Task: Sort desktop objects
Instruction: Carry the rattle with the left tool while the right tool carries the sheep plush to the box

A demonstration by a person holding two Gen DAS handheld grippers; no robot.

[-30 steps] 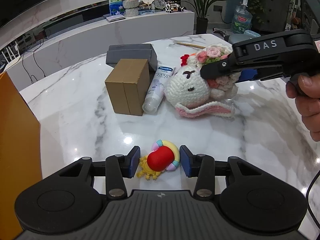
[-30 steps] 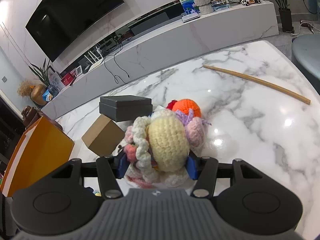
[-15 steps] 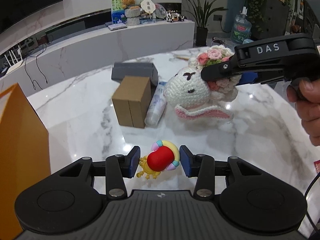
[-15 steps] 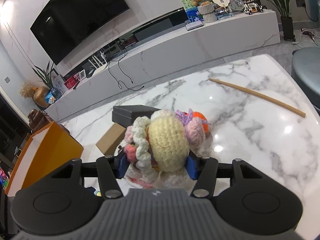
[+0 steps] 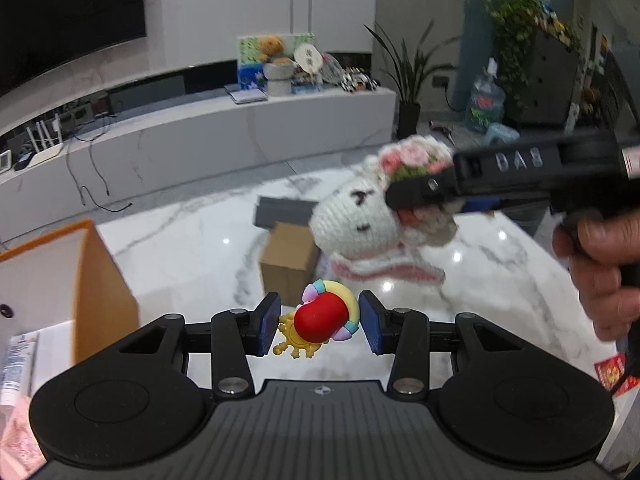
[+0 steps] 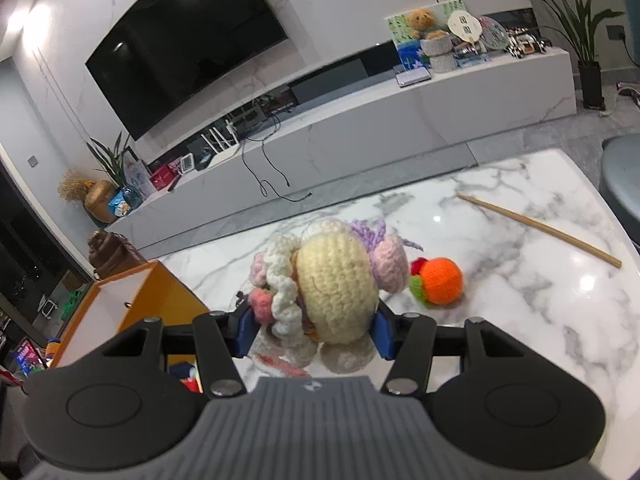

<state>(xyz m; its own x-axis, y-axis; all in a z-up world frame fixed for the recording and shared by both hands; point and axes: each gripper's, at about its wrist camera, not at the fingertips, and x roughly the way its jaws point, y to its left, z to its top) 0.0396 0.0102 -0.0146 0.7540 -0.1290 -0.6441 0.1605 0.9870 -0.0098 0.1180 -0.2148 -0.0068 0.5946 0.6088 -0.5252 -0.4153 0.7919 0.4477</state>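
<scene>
My left gripper (image 5: 319,329) is shut on a small red toy with a rainbow ring and a yellow sun (image 5: 322,318) and holds it above the marble table (image 5: 192,252). My right gripper (image 6: 313,331) is shut on a white crochet bunny with a flower crown (image 6: 332,280). The bunny also shows in the left wrist view (image 5: 360,224), lifted off the table with the right gripper (image 5: 424,194) clamped on its crown. An orange storage box (image 5: 68,280) stands at the left, open at the top; it also shows in the right wrist view (image 6: 132,300).
A brown cardboard box (image 5: 288,264) and a dark grey box (image 5: 280,212) stand mid-table. An orange crochet ball (image 6: 440,280) and a wooden stick (image 6: 536,228) lie at the right. A white tube (image 5: 16,364) lies in the orange box.
Both grippers have risen and swung left with their toys. The bunny has left the table. The orange box is now closer, its inside showing in the left wrist view.
</scene>
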